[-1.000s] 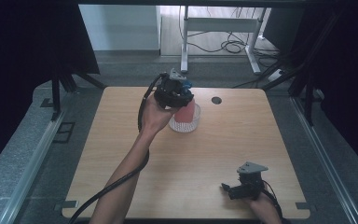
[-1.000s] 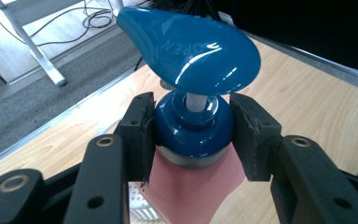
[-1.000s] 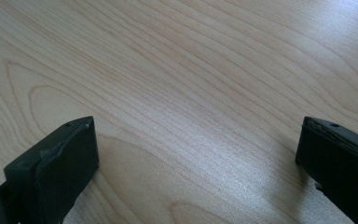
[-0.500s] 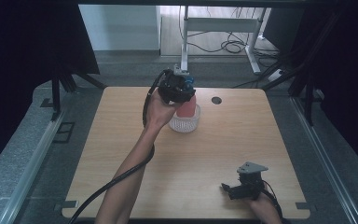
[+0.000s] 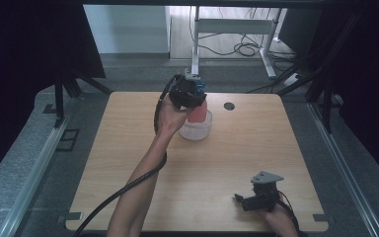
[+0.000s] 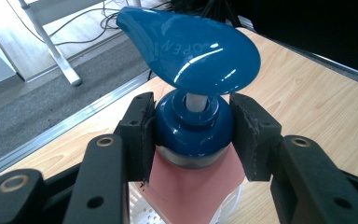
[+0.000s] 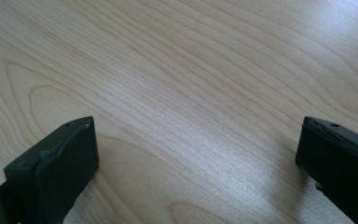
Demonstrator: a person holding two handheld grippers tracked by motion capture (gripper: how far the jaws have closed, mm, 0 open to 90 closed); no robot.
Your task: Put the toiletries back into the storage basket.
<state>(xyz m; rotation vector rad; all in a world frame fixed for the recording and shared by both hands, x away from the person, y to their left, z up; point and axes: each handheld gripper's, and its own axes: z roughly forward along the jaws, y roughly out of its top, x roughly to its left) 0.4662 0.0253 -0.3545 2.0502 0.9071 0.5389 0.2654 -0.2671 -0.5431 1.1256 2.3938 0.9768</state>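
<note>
Pale wood counter [image 5: 128,163], grey floor around, dark curtains. One pink pump bottle [image 6: 193,186], clamped at blue collar by left claw [image 6: 193,128], apparently inside white basket [image 5: 196,130] beneath. Right claw [image 7: 196,154] wide open, empty.

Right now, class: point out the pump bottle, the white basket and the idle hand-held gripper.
pump bottle [image 6: 189,46], left gripper view, blue pump head
white basket [image 5: 198,131], high view, front wall
right hand-held gripper [image 5: 238,199], high view, jaw tips
</note>
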